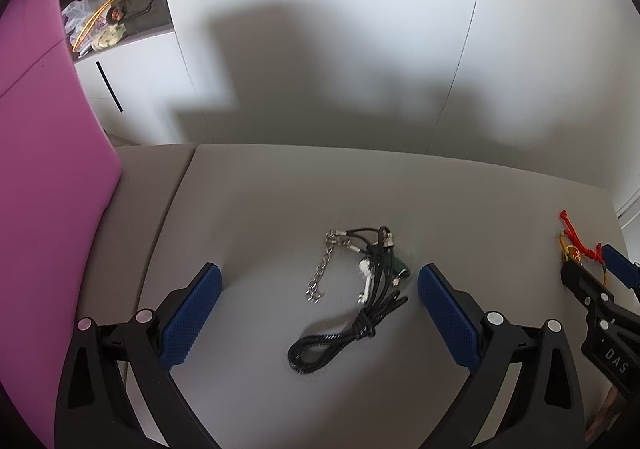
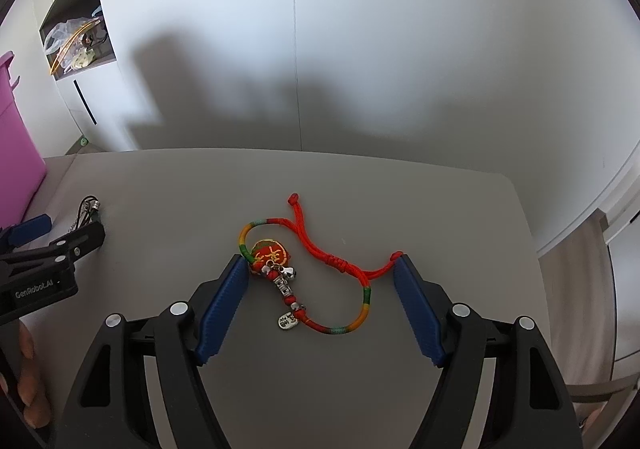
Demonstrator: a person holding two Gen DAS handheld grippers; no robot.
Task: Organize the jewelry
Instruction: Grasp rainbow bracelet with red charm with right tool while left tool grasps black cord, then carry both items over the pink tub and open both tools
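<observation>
A black cord necklace (image 1: 366, 325) with a silver chain and small charms lies bunched on the grey table (image 1: 280, 189). My left gripper (image 1: 320, 271) is open, its blue pads on either side of the necklace without touching it. A red and multicoloured cord bracelet (image 2: 272, 254) with an embroidered charm and silver beads lies between the pads of my open right gripper (image 2: 322, 261). The left pad sits right against the charm, and the right pad is close to a red cord end. Each gripper appears at the edge of the other's view: right gripper (image 1: 592, 267), left gripper (image 2: 68, 231).
A tall pink bin (image 1: 48, 169) stands at the table's left side. White cupboard doors (image 1: 360, 29) rise behind the table, with a cluttered niche (image 1: 116, 9) at upper left. The table's right edge (image 2: 528, 233) is near the bracelet. Someone's fingers (image 2: 28, 369) show at lower left.
</observation>
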